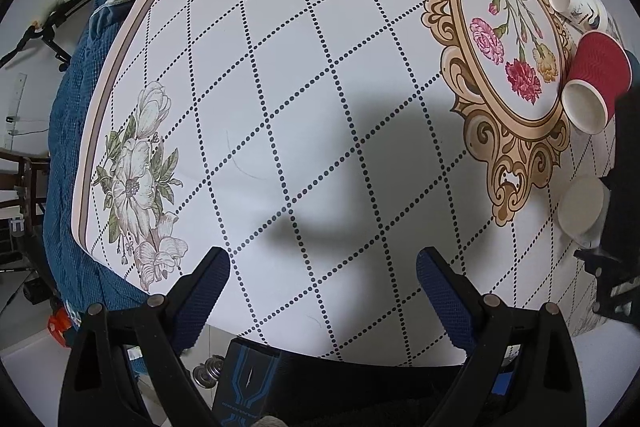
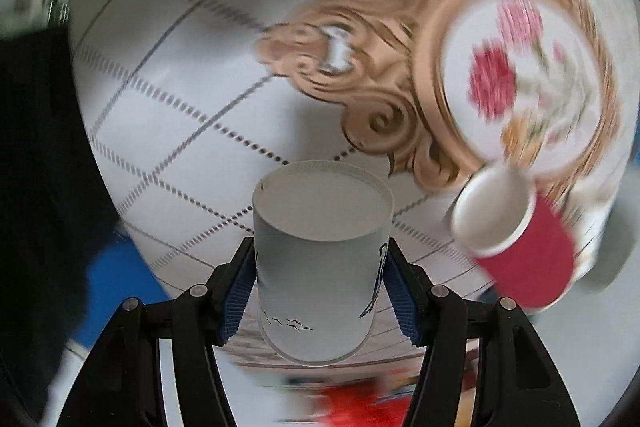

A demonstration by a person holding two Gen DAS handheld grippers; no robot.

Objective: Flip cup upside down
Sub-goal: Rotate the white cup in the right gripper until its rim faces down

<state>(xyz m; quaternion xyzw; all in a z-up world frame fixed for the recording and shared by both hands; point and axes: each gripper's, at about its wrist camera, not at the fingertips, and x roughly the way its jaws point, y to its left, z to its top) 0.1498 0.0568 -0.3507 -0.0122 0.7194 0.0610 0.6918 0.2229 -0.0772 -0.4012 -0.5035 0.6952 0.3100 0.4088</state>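
right tongs (image 2: 320,291) clamp a white cup (image 2: 320,259), seen only there; left tongs (image 1: 322,287) gape wide over the tablecloth (image 1: 304,99).

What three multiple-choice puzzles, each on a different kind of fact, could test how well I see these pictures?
1. Where is the red cup?
A. Lying beside the flower frame
B. Held in the left gripper
C. On the floor

2. What colour is the cup in the right gripper?
A. Red
B. White with dark bird drawings
C. Orange

3. What state is the left gripper in?
A. Shut on a cup
B. Open and holding nothing
C. Out of view

Answers:
1 A: it lies on its side on the table, at the frame's edge.
2 B: small dark birds show on its white wall.
3 B: its fingers stand wide apart with only tablecloth between them.
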